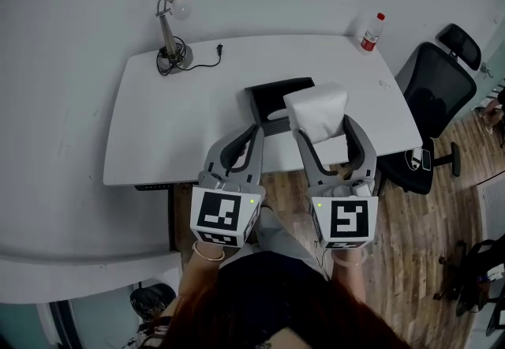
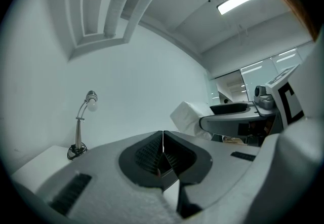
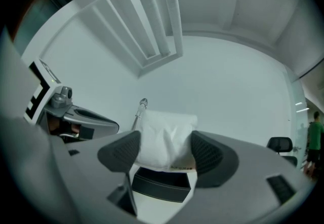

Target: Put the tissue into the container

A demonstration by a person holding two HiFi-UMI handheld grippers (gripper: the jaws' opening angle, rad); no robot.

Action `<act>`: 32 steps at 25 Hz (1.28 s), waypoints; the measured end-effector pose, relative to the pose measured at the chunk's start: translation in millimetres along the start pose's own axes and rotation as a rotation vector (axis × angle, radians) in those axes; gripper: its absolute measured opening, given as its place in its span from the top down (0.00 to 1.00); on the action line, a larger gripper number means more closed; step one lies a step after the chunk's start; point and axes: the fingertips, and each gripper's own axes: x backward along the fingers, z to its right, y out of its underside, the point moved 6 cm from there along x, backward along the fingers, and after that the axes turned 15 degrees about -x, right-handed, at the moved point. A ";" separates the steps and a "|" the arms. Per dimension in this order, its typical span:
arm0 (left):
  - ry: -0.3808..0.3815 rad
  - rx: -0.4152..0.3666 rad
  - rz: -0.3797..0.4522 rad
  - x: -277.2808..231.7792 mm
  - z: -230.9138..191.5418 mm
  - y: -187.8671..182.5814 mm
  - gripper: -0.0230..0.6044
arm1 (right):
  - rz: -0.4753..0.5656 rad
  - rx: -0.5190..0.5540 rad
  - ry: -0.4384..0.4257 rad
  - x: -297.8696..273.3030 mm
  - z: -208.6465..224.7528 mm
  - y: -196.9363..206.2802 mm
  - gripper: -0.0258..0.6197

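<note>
A white tissue pack (image 1: 317, 112) (image 3: 166, 138) is squeezed between the jaws of my right gripper (image 1: 325, 128) (image 3: 165, 151), held up in the air. Just below and behind it sits the black container (image 1: 271, 101) (image 3: 163, 185) on the white table (image 1: 173, 110). My left gripper (image 1: 254, 133) (image 2: 162, 153) hangs beside it at the table's front edge, jaws pressed together with nothing between them. In the left gripper view the tissue pack (image 2: 188, 117) shows to the right, with the right gripper's jaw in front of it.
A desk lamp (image 1: 170, 20) (image 2: 81, 129) with its black cable stands at the table's back left. A red-capped bottle (image 1: 371, 31) is at the back right corner. A black office chair (image 1: 434, 95) stands right of the table on wooden floor.
</note>
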 end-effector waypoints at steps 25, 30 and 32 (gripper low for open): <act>-0.007 -0.002 -0.048 -79.1 -29.2 19.7 0.92 | -0.121 -0.082 -0.036 -90.0 38.0 37.3 0.44; -0.008 0.001 -0.061 -91.5 -33.6 26.1 0.92 | -0.162 -0.087 -0.047 -104.6 43.0 49.8 0.44; -0.010 0.003 -0.070 -96.7 -34.3 29.3 0.92 | -0.184 -0.092 -0.051 -110.4 45.9 56.3 0.44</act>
